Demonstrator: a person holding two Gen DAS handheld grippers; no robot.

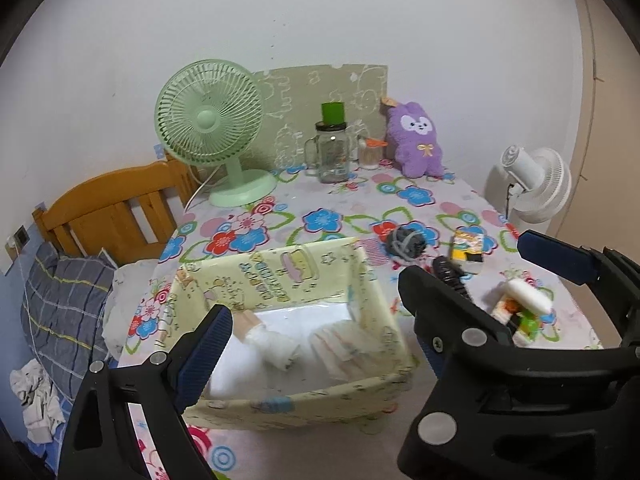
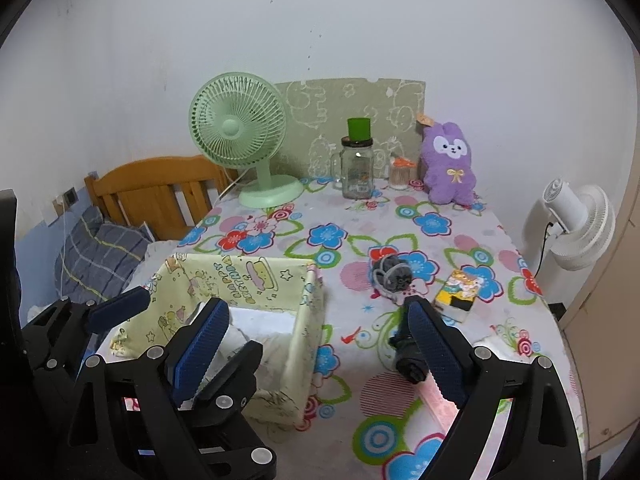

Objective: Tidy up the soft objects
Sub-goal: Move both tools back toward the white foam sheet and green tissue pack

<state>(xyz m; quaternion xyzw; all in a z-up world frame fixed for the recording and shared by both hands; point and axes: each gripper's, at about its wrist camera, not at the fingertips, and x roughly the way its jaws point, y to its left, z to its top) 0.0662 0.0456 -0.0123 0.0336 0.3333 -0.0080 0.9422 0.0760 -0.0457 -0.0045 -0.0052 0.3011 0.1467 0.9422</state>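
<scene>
A pale yellow fabric storage box (image 1: 276,276) stands open on the floral table; it also shows in the right wrist view (image 2: 240,276). Rolled white and pale cloths (image 1: 276,346) lie inside it. My left gripper (image 1: 316,312) is open and empty, held over the box. My right gripper (image 2: 316,332) is open and empty, held over the table beside the box's right wall. On the table to the right lie a grey rolled sock (image 2: 392,274), a black rolled item (image 2: 408,356), a yellow packet (image 2: 458,292) and a white roll (image 1: 528,298).
A green desk fan (image 2: 240,136), a glass jar with a green top (image 2: 357,168) and a purple plush (image 2: 450,168) stand at the table's back. A white fan (image 2: 576,224) stands right of the table. A bed with a wooden headboard (image 1: 104,208) lies left.
</scene>
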